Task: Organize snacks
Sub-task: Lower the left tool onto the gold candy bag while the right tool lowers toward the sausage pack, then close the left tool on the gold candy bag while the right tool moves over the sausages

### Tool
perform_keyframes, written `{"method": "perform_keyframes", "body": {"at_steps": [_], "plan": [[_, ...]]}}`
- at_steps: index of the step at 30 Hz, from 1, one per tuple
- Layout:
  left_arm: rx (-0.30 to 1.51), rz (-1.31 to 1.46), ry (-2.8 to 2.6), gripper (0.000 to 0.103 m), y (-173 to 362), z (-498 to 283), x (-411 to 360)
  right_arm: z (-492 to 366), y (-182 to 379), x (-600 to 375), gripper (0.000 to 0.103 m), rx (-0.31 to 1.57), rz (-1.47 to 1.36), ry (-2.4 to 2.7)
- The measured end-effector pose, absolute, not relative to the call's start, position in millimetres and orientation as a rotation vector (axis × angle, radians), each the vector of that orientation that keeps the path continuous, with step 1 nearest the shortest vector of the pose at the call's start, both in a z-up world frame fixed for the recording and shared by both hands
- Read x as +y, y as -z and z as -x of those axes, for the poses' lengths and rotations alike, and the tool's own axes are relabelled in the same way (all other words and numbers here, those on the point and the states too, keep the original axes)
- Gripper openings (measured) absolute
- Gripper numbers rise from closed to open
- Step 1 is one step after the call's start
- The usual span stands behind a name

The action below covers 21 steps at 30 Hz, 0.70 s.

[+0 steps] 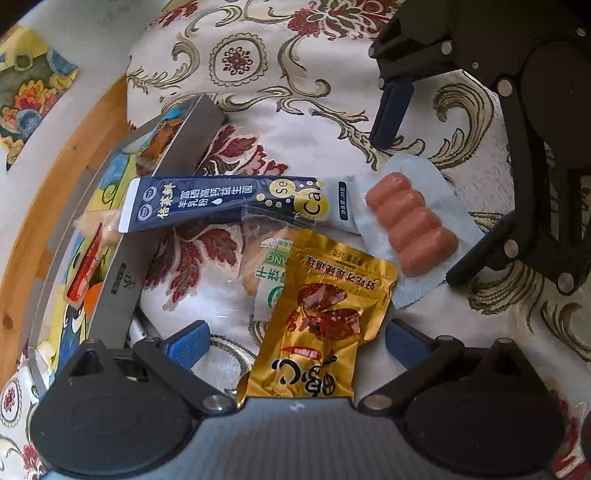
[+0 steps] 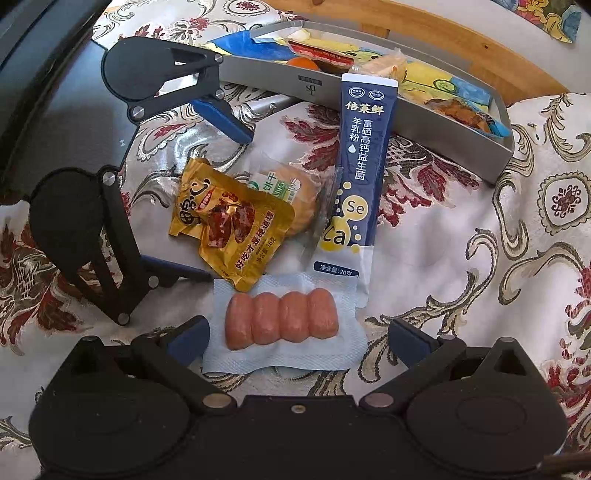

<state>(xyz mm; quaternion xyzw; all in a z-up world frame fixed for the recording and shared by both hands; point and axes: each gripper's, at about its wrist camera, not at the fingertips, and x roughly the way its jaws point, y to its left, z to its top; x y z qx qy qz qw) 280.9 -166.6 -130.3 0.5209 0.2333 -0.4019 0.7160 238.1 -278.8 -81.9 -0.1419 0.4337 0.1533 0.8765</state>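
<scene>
Four snacks lie on the patterned cloth. A gold pouch [image 1: 321,317] [image 2: 229,221] overlaps a clear-wrapped biscuit [image 1: 264,266] [image 2: 299,195]. My left gripper [image 1: 295,345] [image 2: 225,205] is open, and the near end of the pouch lies between its fingers. A pale blue pack of pink sausages [image 1: 410,225] [image 2: 280,321] lies between the fingers of my open right gripper [image 2: 297,341] [image 1: 417,208]. A navy stick sachet [image 1: 221,201] [image 2: 364,162] rests with one end on the wall of the grey tray [image 1: 122,266] [image 2: 424,118].
The tray holds several wrapped snacks on a colourful liner. Behind it runs a wooden edge [image 1: 55,184] [image 2: 443,33]. Bare cloth [image 2: 461,258] lies to the right of the sachet in the right wrist view.
</scene>
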Motion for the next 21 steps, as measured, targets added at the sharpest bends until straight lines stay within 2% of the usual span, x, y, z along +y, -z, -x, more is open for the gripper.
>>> {"method": "perform_keyframes", "body": {"at_steps": [2,5,9,12,17,18,21], "plan": [[0.501,-1.169,0.902,0.103,130.5,-279.5,-166.6,-238.5,82.0,-278.9,0.102,0.905,0.295,-0.321],[0.489,-1.183,0.934,0.097,129.8,-278.1,-164.8,-238.7,81.9,-279.3,0.102,0.906,0.293,-0.323],[0.514,-1.145,0.954,0.08,127.8,-277.4,-158.7,-238.8,81.8,-279.5,0.102,0.904,0.292,-0.323],[0.515,-1.129,0.944,0.071,128.6,-274.3,-154.7,-238.7,82.4,-279.5,0.102,0.901,0.297,-0.321],[0.543,-1.078,0.914,0.064,126.6,-272.8,-151.2,-239.0,82.6,-280.1,0.102,0.9,0.295,-0.321],[0.552,-1.068,0.905,0.056,125.9,-273.3,-150.9,-239.0,82.6,-280.4,0.102,0.9,0.294,-0.321],[0.622,-0.989,0.882,0.055,120.9,-279.3,-148.7,-239.5,82.8,-280.9,0.102,0.9,0.291,-0.321]]}}
